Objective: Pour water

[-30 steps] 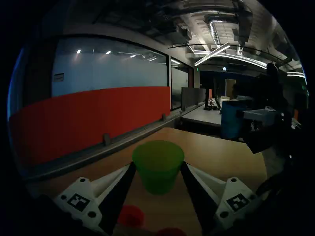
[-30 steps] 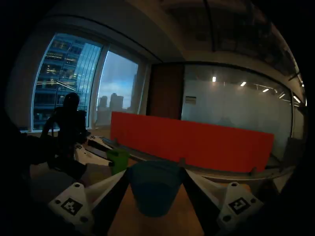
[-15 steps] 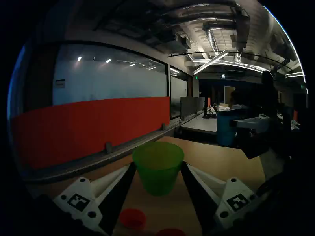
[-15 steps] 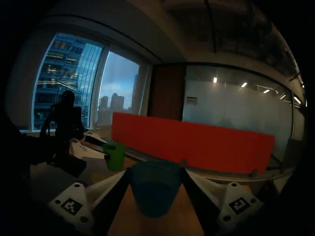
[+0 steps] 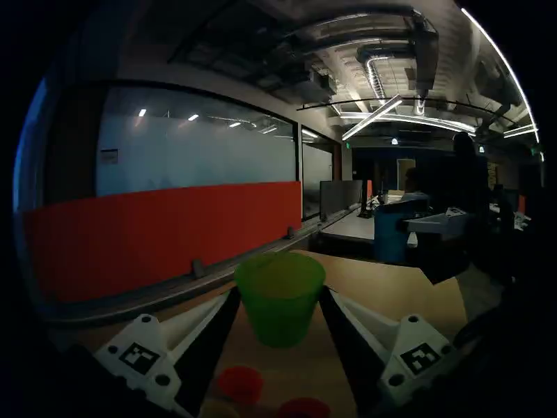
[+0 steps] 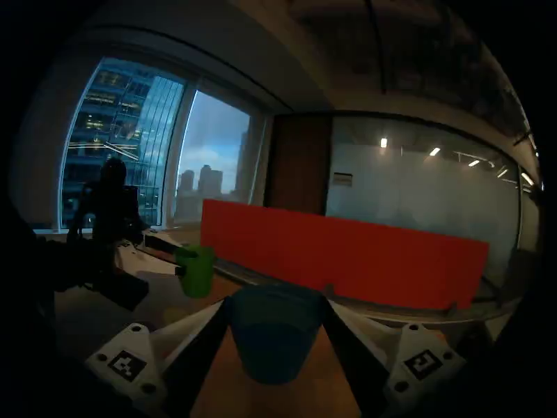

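left tongs (image 5: 280, 291) clamp green cup (image 5: 280, 317), right tongs (image 6: 276, 305) blue cup (image 6: 273, 345)

The green cup (image 6: 196, 272), held in the left gripper (image 5: 280, 298), has risen and shifted left in the right gripper view. In the left gripper view the blue cup (image 5: 388, 233) has drifted leftward.

Dim room, bright ceiling strip lights (image 5: 376, 111), dusk glow through window (image 6: 209, 160), fisheye-bent edges, murky shadows
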`<act>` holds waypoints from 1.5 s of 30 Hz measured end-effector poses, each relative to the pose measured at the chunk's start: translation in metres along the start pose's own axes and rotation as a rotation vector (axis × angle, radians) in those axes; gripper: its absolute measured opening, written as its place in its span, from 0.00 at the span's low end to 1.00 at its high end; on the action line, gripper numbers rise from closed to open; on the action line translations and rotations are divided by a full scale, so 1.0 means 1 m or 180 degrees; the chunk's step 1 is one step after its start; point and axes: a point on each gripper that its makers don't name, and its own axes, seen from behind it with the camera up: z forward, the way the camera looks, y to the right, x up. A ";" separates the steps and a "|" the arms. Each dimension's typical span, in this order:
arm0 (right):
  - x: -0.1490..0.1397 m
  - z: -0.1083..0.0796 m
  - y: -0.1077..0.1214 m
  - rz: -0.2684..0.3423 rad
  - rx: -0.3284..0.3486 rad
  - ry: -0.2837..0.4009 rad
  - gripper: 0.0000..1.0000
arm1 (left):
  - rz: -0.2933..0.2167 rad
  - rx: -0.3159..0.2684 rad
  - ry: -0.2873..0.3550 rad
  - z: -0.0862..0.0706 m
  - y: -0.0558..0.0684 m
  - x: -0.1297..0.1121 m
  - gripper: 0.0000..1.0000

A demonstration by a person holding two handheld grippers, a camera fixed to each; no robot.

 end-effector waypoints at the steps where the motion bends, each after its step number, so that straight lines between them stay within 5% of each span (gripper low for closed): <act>1: 0.000 0.001 -0.001 -0.0003 0.0005 0.0001 0.93 | 0.0009 0.0009 0.0005 -0.003 0.000 0.000 0.83; 30: 0.011 0.031 -0.046 -0.0067 0.0268 0.0024 0.94 | 0.0005 0.0224 0.0092 -0.088 -0.008 -0.001 0.83; 45: 0.016 0.051 -0.070 -0.0091 0.0429 0.0040 0.94 | 0.0002 0.0264 0.0034 -0.114 -0.011 -0.010 0.83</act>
